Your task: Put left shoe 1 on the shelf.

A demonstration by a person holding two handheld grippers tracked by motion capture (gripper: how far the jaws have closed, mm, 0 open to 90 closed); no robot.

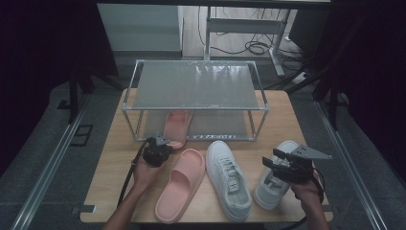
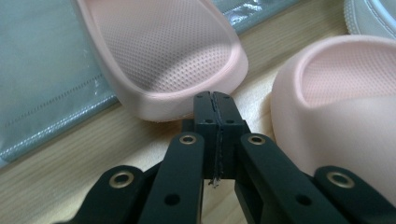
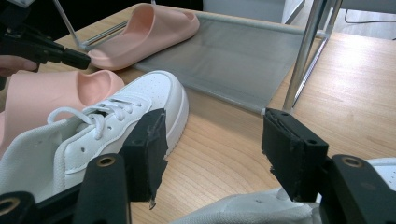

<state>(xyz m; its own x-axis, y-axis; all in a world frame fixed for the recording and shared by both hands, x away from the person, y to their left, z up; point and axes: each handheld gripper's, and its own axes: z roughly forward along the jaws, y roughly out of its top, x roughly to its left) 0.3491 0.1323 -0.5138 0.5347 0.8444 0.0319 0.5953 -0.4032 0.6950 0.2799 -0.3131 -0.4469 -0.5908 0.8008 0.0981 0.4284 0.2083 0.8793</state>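
The wooden table (image 1: pixel 287 120) carries a two-tier metal shoe rack (image 1: pixel 196 86) across its far half, whose top shelf is bare. On the lower shelf lies one pink slipper (image 1: pixel 176 125), its heel sticking out over the near rail. Bare wood runs as a strip along the right side of the rack and another along the left edge.

In front of the rack three shoes lie side by side: a second pink slipper (image 1: pixel 180 184) at left, a white sneaker (image 1: pixel 229 179) in the middle touching it, and another white sneaker (image 1: pixel 275 179) at right, near the table's right corner. I can read no brand or lettering on any of them.

The left gripper (image 1: pixel 156 150) sits just at the heel of the shelved slipper, its jaws pressed together on nothing, the tips almost touching the heel rim. The right gripper (image 1: pixel 279 163) hovers over the right sneaker with its jaws spread wide apart, holding nothing.
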